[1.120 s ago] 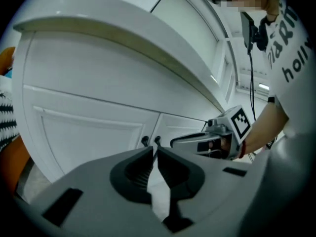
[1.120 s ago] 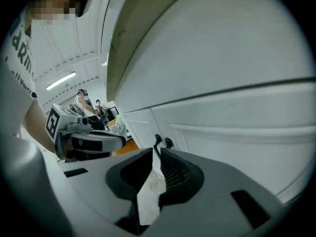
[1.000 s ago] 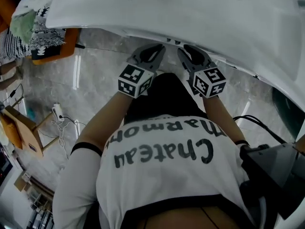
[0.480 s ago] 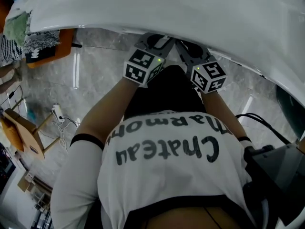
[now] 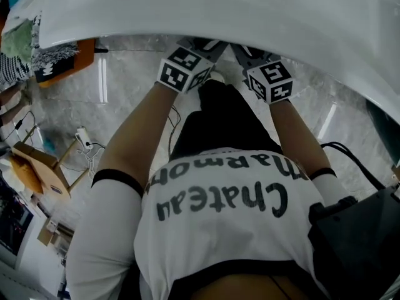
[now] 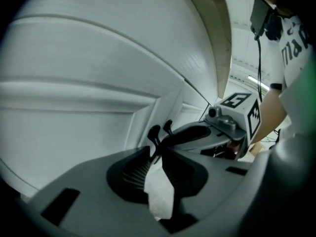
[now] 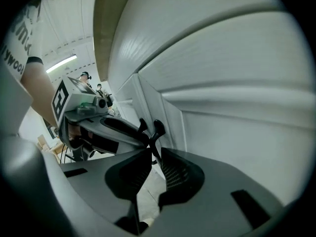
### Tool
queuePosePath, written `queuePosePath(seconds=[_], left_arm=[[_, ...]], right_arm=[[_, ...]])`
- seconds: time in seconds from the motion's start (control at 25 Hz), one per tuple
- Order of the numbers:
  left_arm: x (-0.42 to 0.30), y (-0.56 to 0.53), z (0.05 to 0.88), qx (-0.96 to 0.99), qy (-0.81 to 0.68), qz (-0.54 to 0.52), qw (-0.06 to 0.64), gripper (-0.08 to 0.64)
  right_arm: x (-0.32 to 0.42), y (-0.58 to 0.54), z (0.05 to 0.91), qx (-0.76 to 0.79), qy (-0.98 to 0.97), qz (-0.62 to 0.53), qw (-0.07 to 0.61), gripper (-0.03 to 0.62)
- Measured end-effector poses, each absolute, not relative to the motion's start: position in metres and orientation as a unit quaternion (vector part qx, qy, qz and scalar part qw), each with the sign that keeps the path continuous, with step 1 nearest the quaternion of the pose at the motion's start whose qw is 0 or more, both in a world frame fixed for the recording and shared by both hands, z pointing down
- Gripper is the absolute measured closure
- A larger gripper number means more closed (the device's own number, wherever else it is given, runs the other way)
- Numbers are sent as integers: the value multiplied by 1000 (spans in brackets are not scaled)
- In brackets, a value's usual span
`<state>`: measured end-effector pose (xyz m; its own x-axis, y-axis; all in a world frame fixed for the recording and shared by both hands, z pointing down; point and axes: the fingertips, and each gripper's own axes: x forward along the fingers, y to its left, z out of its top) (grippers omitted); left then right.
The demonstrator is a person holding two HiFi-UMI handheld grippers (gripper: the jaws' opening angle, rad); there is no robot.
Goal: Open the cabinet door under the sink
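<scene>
Two white panelled cabinet doors stand under the white sink counter (image 5: pixel 250 11): one fills the left gripper view (image 6: pixel 74 107), the other the right gripper view (image 7: pixel 237 117). Two small black knobs sit side by side where the doors meet. My left gripper (image 6: pixel 157 148) is shut on the left knob (image 6: pixel 154 132). My right gripper (image 7: pixel 152 151) is shut on the right knob (image 7: pixel 158 128). Each gripper view shows the other gripper alongside, at the neighbouring knob. In the head view only the marker cubes (image 5: pixel 183 69) (image 5: pixel 270 80) show; the counter edge hides the jaws.
The counter overhangs both grippers closely. Below is a grey marble floor (image 5: pixel 125 99). An orange seat with clothes (image 5: pixel 59 58) is at the left, a power strip with cable (image 5: pixel 84 139) and a wooden stool (image 5: pixel 37 167) lie lower left. Black equipment (image 5: pixel 356 242) hangs at my right side.
Both grippers have moved forward and come closer together under the counter edge, which now hides their jaws in the head view.
</scene>
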<state>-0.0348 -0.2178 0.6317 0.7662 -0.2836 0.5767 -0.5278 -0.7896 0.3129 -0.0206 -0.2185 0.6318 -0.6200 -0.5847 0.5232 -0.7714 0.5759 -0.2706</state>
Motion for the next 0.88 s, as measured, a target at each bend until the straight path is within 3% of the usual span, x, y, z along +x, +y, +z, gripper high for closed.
queuePosePath(seconds=[0.52,0.88], left_arm=[[-43,-192,634,883,-241,290,280,492],[-51,-172,637,878,-251,334,235,494]], right_arm=[[-25,-190,633,369,-854,264,255,540],[-28,-173,634,347,-855,260,285,540]])
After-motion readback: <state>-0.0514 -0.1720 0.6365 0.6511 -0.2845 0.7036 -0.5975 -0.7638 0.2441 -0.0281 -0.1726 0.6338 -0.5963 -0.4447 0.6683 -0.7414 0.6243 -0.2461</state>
